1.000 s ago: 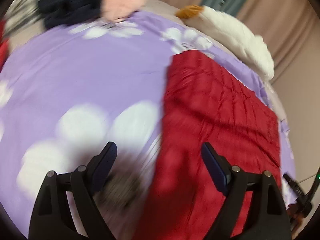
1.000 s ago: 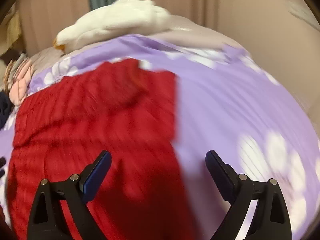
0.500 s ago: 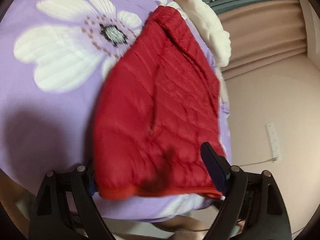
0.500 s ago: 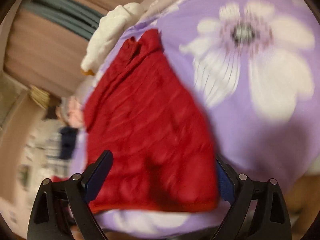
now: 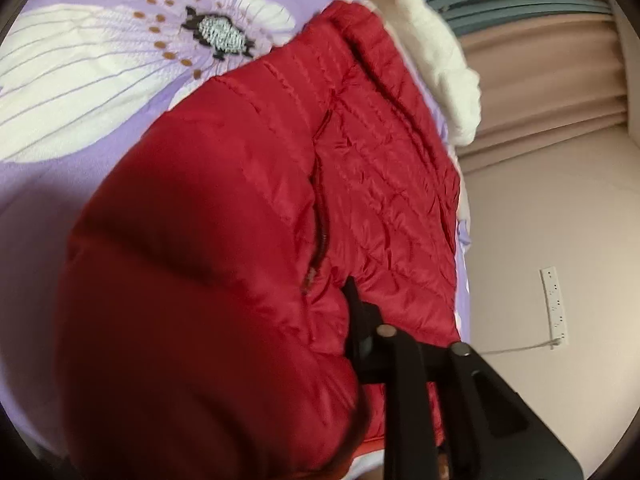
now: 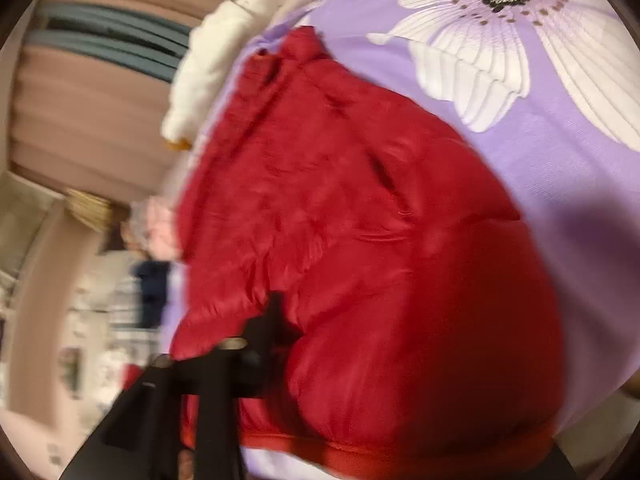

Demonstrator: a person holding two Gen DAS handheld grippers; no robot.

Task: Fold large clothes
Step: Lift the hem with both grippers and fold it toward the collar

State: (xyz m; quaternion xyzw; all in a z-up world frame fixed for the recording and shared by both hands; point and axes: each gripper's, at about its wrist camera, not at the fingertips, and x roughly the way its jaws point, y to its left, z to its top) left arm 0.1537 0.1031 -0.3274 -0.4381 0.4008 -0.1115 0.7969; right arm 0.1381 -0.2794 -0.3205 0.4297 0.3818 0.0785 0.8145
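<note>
A red quilted puffer jacket (image 5: 380,168) lies folded on a purple bedsheet (image 5: 48,208) with big white flowers; it also shows in the right wrist view (image 6: 320,184). My left gripper (image 5: 344,320) is shut on the jacket's near hem; only its right finger (image 5: 360,320) shows, the other is buried under bulging red fabric. My right gripper (image 6: 288,328) is shut on the jacket's near hem too; only its left finger (image 6: 268,328) shows, the rest is hidden by fabric.
A white fluffy garment (image 5: 444,60) lies at the far end of the bed, by beige curtains (image 5: 552,72). A wall with a power strip (image 5: 554,304) stands right. Pink and dark clothes (image 6: 154,236) lie at the bed's left side. The sheet (image 6: 560,168) spreads right.
Both grippers moved down onto the near hem of the jacket and closed on it. The red fabric now bulges up between the fingers and fills the lower view.
</note>
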